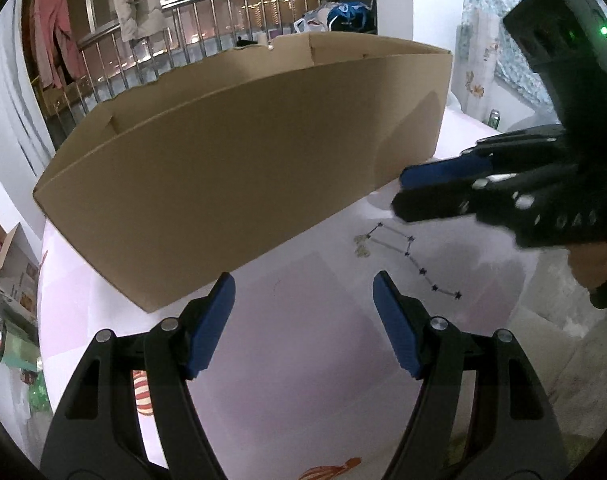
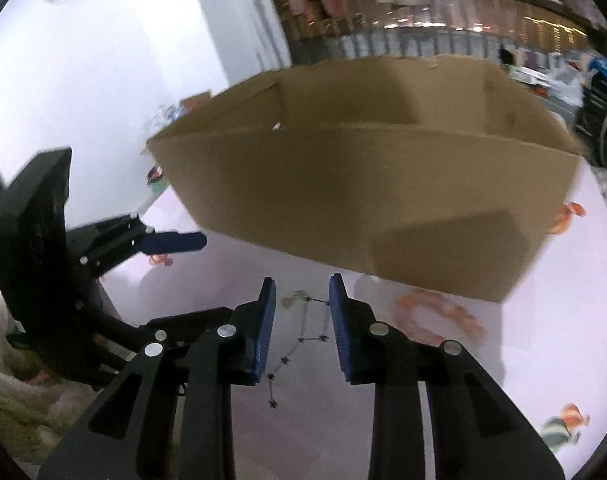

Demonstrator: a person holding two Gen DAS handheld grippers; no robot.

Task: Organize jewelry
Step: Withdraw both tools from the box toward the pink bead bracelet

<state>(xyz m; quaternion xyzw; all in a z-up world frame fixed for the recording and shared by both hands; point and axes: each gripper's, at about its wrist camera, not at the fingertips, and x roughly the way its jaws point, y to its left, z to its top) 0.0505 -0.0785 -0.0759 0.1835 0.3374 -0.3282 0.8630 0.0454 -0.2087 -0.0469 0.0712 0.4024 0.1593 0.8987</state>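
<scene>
A thin chain with dark star beads point(image 1: 407, 254) lies in loose loops on the pale pink cloth, in front of a large open cardboard box point(image 1: 243, 160). In the left wrist view my left gripper point(image 1: 303, 292) hovers open over bare cloth, left of the chain, with nothing between its blue pads. My right gripper point(image 1: 399, 192) reaches in from the right, just above the chain. In the right wrist view the right gripper point(image 2: 302, 282) has its jaws partly apart, and the chain point(image 2: 304, 320) lies on the cloth between and below them, untouched. The left gripper point(image 2: 199, 240) shows at the left.
The cardboard box point(image 2: 383, 200) fills the far side of the cloth, which carries orange fish prints point(image 2: 443, 316). Behind it are a metal railing point(image 1: 143, 52) and hanging clothes. Boxes and clutter point(image 1: 7, 280) sit off the left edge. A person's hand point(image 1: 599, 276) is at the right.
</scene>
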